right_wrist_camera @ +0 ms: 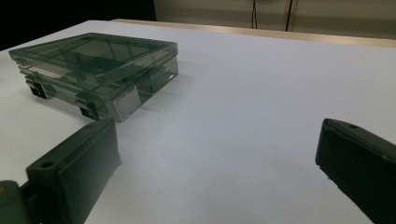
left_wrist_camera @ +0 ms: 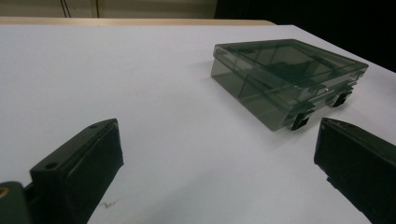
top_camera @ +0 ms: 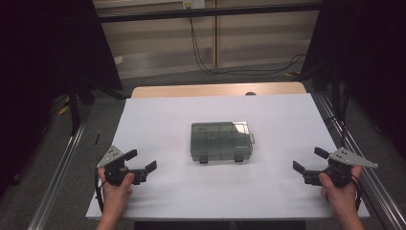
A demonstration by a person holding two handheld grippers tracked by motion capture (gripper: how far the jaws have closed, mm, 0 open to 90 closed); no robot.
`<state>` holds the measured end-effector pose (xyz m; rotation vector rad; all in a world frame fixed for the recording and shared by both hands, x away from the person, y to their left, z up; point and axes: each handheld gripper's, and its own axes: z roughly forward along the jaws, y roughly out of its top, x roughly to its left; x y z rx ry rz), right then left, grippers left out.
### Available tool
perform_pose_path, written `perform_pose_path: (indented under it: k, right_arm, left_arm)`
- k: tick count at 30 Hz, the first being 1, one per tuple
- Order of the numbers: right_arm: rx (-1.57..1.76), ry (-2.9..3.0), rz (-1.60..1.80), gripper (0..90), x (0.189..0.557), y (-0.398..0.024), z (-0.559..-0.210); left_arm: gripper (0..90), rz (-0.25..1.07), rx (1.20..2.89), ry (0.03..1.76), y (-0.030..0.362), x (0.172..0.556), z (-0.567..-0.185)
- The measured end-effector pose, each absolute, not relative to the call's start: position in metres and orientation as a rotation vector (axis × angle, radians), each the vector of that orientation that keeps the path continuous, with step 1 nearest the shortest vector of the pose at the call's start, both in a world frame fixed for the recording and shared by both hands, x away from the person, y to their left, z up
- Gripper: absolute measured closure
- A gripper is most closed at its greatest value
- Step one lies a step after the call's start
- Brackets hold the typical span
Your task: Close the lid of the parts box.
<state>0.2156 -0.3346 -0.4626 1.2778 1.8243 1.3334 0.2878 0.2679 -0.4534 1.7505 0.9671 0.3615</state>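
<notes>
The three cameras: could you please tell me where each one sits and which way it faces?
High view: above the person's side, looking forward and down at the table; shows both hands, left gripper and right gripper.
Left gripper view: rides that gripper, facing the box between open jaws.
Right gripper view: likewise, box at its left.
All share the box.

The compartment box [top_camera: 221, 141] lay flat near the middle of the counter [top_camera: 163, 115], its two latches [top_camera: 203, 158] on the near side — toward the person. The left gripper [top_camera: 142, 162] sat at the near left, well apart from the box, and the right gripper [top_camera: 310, 160] at the near right, likewise apart — the box between and beyond them.
</notes>
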Motion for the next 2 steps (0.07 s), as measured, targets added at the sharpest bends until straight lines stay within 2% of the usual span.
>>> perform_pose_path:
  k: [2]
  right_arm:
    - [1.278,1.827,1.334,0.0,0.2157,-0.3346,-0.4624]
  left_arm:
    - [1.0,0.358,1.760,0.964,0.2661,0.2883,-0.4535]
